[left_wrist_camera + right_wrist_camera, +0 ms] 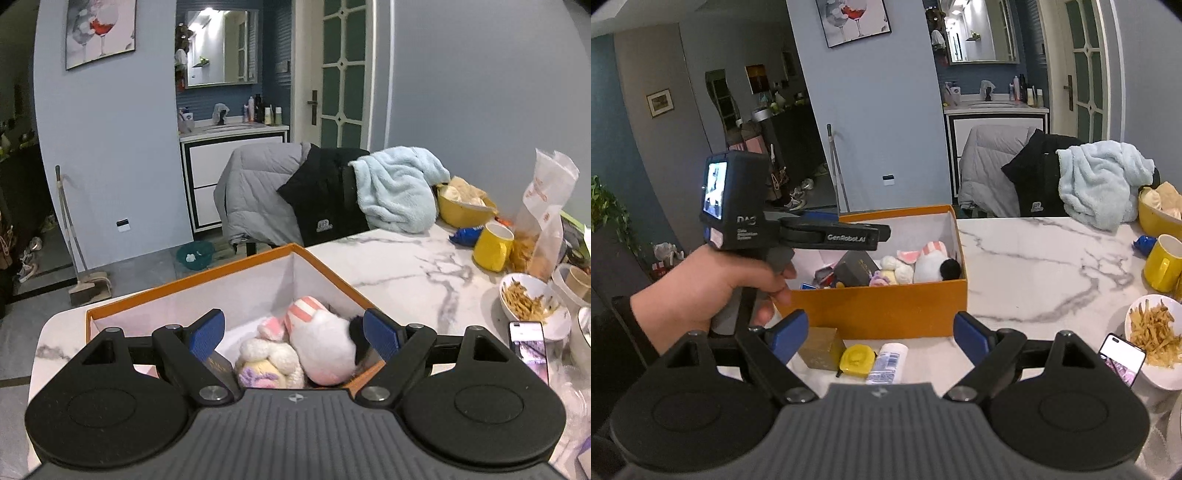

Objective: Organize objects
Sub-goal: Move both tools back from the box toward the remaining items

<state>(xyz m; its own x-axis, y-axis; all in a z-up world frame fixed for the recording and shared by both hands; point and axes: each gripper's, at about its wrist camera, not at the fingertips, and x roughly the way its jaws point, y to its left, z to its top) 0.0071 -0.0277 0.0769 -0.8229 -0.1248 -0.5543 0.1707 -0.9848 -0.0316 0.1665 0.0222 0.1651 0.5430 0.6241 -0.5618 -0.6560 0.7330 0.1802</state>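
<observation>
Right wrist view: the right gripper (881,334) has its blue-padded jaws spread wide with nothing between them. Just beyond the gap, on the marble table (1034,266), lie a gold box (820,349), a yellow tape measure (857,361) and a white tube (888,362) with blue print too small to read. Past those stands the orange box (886,308), holding a white plush toy (932,264) and a dark box (857,272). Left of the jaws, a hand (701,295) holds the left gripper (849,232), whose side reads "GenRobot.AI"; its body carries "DAS" above smaller, illegible lines.

Left wrist view: the left gripper's jaws also stand wide apart and empty, hanging over the orange box, the plush toy showing between them. Beyond the right-hand jaw sit a yellow mug (493,246) and a phone (528,345).
</observation>
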